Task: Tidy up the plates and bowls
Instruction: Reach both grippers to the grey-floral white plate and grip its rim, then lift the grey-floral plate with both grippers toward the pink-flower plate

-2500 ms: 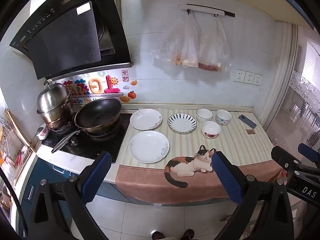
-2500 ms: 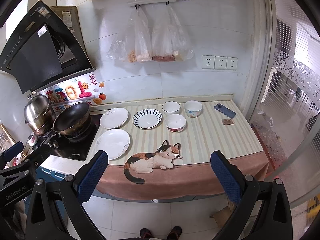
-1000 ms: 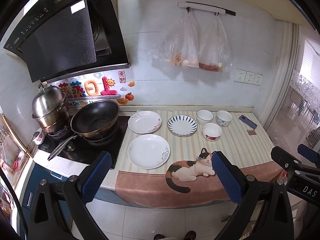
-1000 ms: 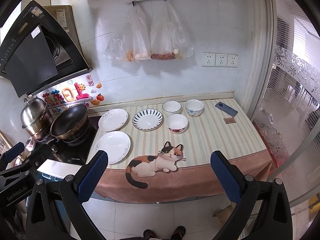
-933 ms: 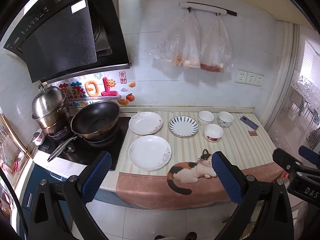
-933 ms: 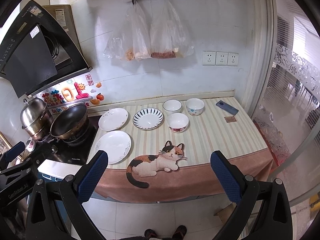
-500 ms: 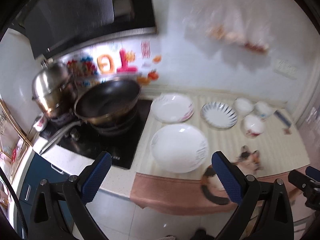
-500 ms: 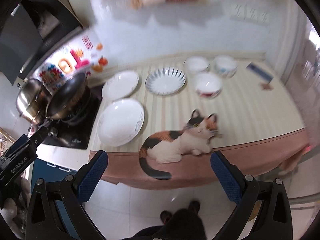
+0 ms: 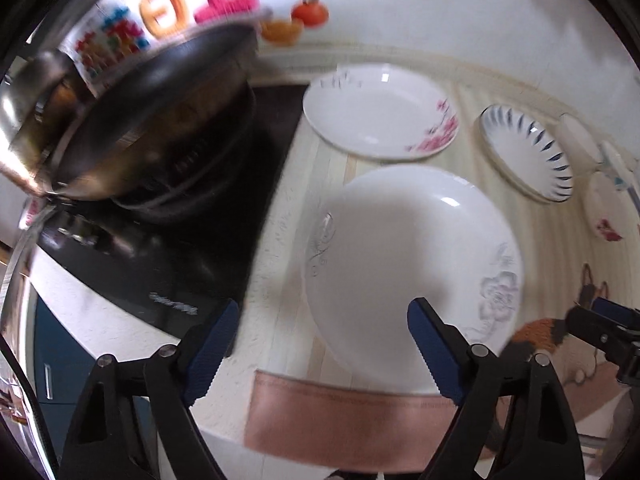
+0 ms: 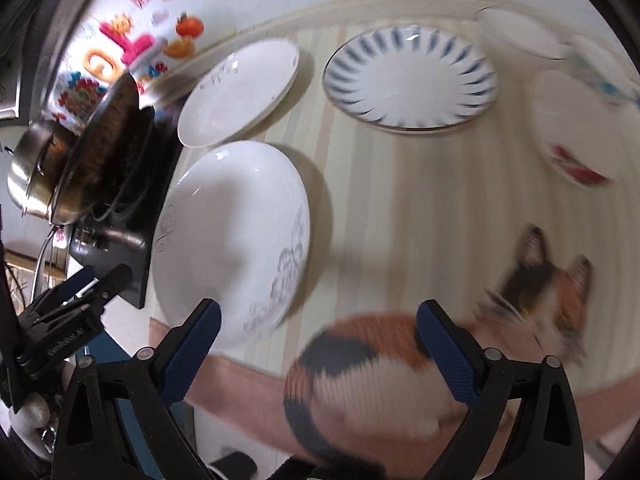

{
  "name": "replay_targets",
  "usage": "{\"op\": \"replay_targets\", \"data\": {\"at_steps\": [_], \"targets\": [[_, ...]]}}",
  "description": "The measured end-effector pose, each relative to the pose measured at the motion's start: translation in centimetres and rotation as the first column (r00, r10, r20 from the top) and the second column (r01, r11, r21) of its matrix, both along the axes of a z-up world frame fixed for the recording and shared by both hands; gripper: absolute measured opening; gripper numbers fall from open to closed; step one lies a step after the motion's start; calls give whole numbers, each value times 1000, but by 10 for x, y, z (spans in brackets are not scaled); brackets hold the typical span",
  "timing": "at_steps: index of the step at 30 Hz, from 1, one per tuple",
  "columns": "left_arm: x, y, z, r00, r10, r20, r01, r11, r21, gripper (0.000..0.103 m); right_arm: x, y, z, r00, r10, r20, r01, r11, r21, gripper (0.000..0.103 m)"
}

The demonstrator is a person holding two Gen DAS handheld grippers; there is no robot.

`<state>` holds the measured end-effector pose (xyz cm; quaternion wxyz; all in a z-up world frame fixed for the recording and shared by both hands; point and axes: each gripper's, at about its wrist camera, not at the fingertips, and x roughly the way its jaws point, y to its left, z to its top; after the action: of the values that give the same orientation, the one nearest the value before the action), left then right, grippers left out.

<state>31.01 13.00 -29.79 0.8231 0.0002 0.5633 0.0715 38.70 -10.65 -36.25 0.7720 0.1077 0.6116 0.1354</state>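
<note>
A large white plate (image 9: 412, 276) (image 10: 232, 240) with grey flower marks lies near the counter's front edge. Behind it sit a pink-flowered plate (image 9: 380, 110) (image 10: 240, 88) and a blue-striped plate (image 9: 524, 152) (image 10: 412, 80). Further right are a red-patterned bowl (image 10: 576, 132) (image 9: 604, 208), a white bowl (image 10: 516, 32) and a blue-patterned bowl (image 10: 604, 68), all blurred. My left gripper (image 9: 324, 340) hangs open just before the large plate's left front rim. My right gripper (image 10: 320, 340) is open over the plate's right front side, holding nothing.
A dark wok (image 9: 152, 120) (image 10: 104, 152) sits on the black cooktop (image 9: 180, 248) left of the plates, with a steel pot (image 10: 28, 176) behind it. A striped cloth with a cat picture (image 10: 420, 352) covers the counter and hangs over its front edge.
Both grippers have moved forward and down from well back in the room to just above the counter's front edge, close to the large white plate. Nothing has been taken hold of.
</note>
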Motion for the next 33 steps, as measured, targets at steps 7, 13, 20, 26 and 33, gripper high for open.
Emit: {"op": "replay_targets", "data": {"at_steps": [7,13,20,26,33], "targets": [[44,5,-53,991,39,-130,-50,995,-88,59,51,23,-45,993,79,-90,-72,995,75,70],[56,13,-67,984,47,-171,-69,990,-125,41,70,37,-62,986,125,-108,-111,985,129,19],[55,9,-59,985,56,-164,-75,991,-114,35,71,32,-62,984,131,-120,-115,984,135,18],[56,-20,-45,991,21,-133,-36,993,-114,34,57,7,-50,986,119,-116,-102,985,141,18],[44,-70,-16,993,-68,-93,55,988,-142,34,25,-51,-25,993,66,-101,-52,989,137,18]]}}
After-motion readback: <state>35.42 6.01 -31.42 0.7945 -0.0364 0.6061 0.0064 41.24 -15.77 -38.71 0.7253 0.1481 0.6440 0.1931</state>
